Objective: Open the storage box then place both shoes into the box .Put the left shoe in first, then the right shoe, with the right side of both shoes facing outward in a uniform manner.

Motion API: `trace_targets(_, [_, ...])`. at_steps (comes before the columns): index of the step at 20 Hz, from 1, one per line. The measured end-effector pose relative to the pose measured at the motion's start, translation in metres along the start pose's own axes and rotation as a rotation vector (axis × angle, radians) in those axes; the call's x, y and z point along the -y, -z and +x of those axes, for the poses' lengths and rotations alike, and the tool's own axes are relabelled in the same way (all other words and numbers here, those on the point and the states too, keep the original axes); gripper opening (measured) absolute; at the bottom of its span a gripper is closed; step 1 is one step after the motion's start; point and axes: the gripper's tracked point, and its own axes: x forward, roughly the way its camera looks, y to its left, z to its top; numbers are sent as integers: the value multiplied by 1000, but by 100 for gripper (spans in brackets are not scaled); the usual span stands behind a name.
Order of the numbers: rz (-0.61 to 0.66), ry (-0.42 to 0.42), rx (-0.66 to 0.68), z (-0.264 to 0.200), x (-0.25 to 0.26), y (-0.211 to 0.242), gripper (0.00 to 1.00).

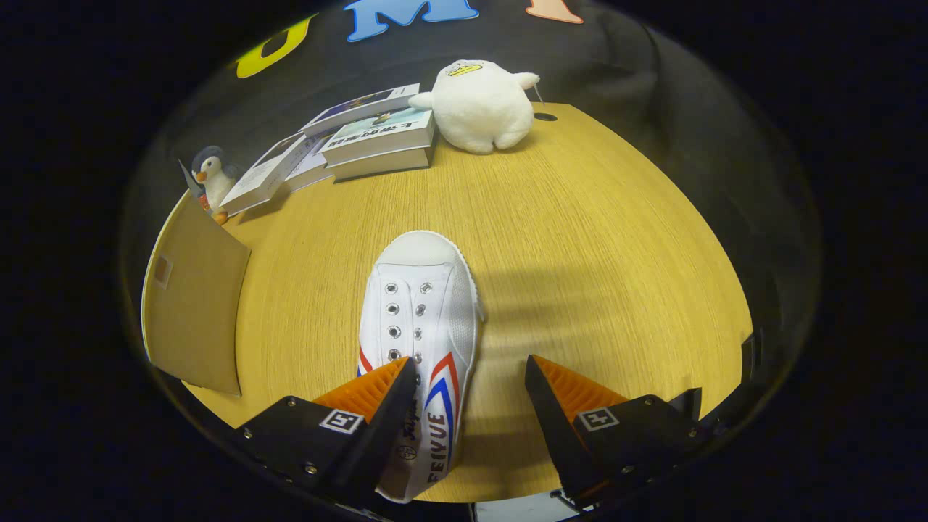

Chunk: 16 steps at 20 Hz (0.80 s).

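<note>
We see the gripper [471, 377] with fingers [377, 395] spread wide, gripping nothing. One finger overlaps the white canvas lace-less shoe with red and blue side stripes [424, 319]; we cannot tell if it touches. The other finger sits apart over bare wood. The shoe lies flat mid-way on the light wooden surface [602, 246], toe pointing toward the far edge, metal eyelets empty, printed side facing the gap between the fingers. At the far edge: white plush duck toy [482, 105], stacked books [377, 141], small penguin plush [210, 177]. Brown cardboard flap [196, 312] by the left edge.
</note>
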Motion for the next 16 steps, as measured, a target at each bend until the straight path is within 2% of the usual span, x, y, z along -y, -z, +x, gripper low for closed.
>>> trace_targets(1, [1,-8,-3,3,-3,0,82])
trace_targets(2, [8,-25,-8,3,-8,-1,79])
trace_targets(3, [19,-32,-13,3,-12,-1,62])
trace_targets(5, [19,-13,-25,4,-12,0,44])
trace_targets(6, [15,-9,-33,2,-12,0,44])
trace_targets(9, [41,3,-33,2,-10,-2,27])
trace_targets(10, [30,30,-26,-2,-5,-4,27])
trace_targets(11, [73,39,15,8,-1,-11,14])
trace_targets(12, [82,34,0,0,-1,-9,1])
trace_targets(16, [165,-19,-24,-18,-12,-9,1])
